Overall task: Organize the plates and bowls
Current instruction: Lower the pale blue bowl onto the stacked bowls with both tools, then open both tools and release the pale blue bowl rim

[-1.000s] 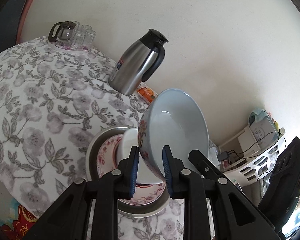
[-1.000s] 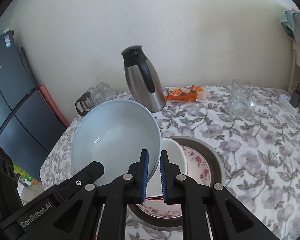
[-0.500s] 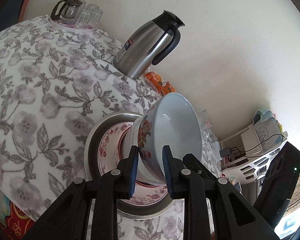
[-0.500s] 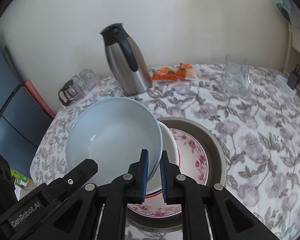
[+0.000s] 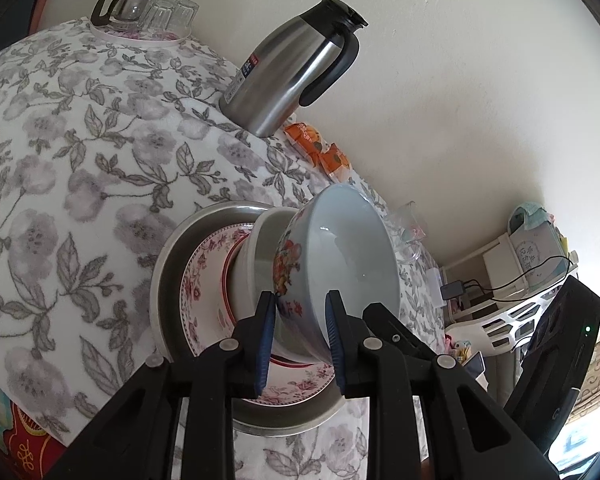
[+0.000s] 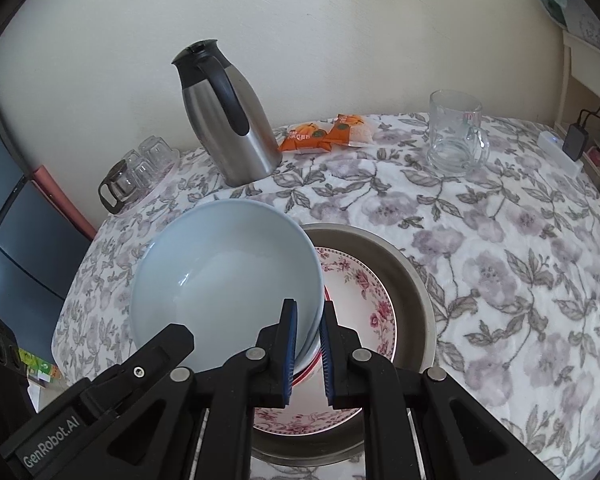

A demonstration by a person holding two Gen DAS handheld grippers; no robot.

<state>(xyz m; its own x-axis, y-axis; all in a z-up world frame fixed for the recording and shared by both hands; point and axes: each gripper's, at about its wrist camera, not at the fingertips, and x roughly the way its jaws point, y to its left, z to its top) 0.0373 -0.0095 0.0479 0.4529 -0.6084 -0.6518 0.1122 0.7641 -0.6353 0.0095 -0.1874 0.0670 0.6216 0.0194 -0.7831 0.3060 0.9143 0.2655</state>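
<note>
On the table covered with a grey-flowered white cloth (image 6: 500, 264), a round grey metal tray (image 6: 414, 276) carries a pink floral plate (image 6: 364, 284), a red-rimmed plate (image 5: 229, 264) on top of that, and a plain white bowl (image 5: 260, 240) on top again; the pale blue bowl with a painted flower pattern on its outer wall (image 5: 340, 256) sits tilted in the white bowl, its mouth turned toward the left side of the table in the right wrist view. The left gripper (image 5: 300, 320) grips the blue bowl's rim, one blue-padded finger against the patterned outside, the other against the smooth inside; the right gripper (image 6: 309, 332) is narrowed on the rim at another spot, one pad inside the bowl and one outside; whether the bowl's base rests fully in the white bowl cannot be told.

Behind the tray stands a stainless steel thermos jug with a black lid and handle (image 6: 228, 120); just beside it lie orange snack packets (image 6: 324, 132); a clear glass mug (image 6: 456, 136) stands well apart to the right; a small glass teapot with upturned glasses on a white tray (image 6: 136, 176) sits near the table's far left edge. A white shelf unit with cables (image 5: 532, 272) shows beyond the table in the left wrist view.
</note>
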